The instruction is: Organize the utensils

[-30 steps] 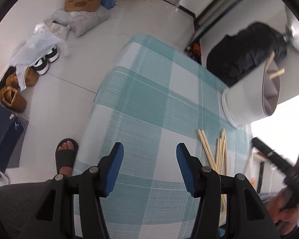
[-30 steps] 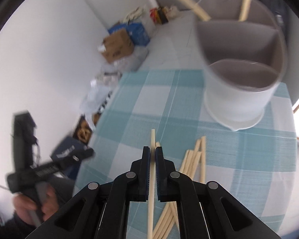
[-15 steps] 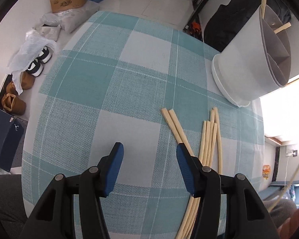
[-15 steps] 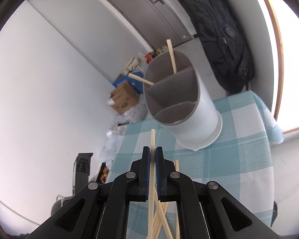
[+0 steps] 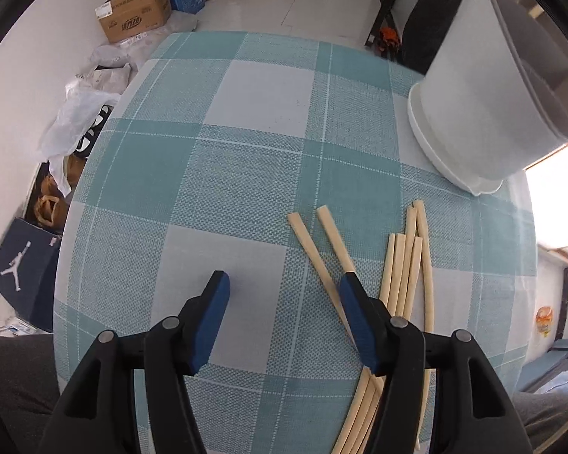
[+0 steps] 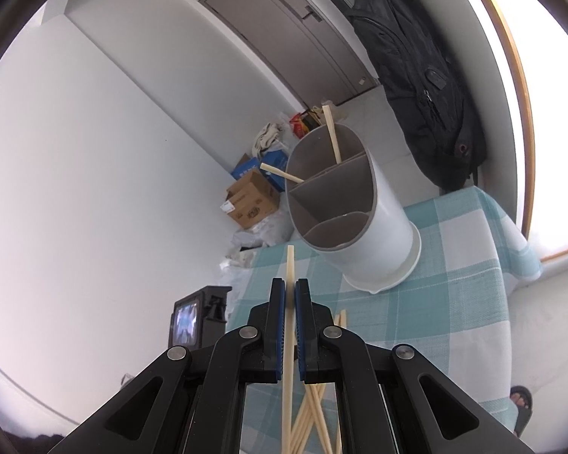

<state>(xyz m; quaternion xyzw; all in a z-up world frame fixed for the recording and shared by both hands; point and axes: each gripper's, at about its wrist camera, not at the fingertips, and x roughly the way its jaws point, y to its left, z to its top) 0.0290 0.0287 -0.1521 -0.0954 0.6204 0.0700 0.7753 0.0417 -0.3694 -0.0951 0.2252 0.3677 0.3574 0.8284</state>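
Right gripper (image 6: 290,291) clamps chopstick (image 6: 289,265); left gripper (image 5: 284,291) opening

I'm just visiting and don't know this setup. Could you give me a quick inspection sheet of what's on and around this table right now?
Surface: teal and white checked tablecloth over the table.
Job's things: loose pale wooden chopsticks lying on the cloth; white round utensil holder with grey dividers standing on it, two chopsticks in its far compartment.
Clutter: nothing seen on the cloth.
Grippers: left gripper with jaws opening over the cloth, nothing between them; right gripper shut on a single chopstick, held up towards the holder.
Cables: nothing seen.
Surroundings: brown cardboard box, plastic bags, shoes, black backpack, grey door.
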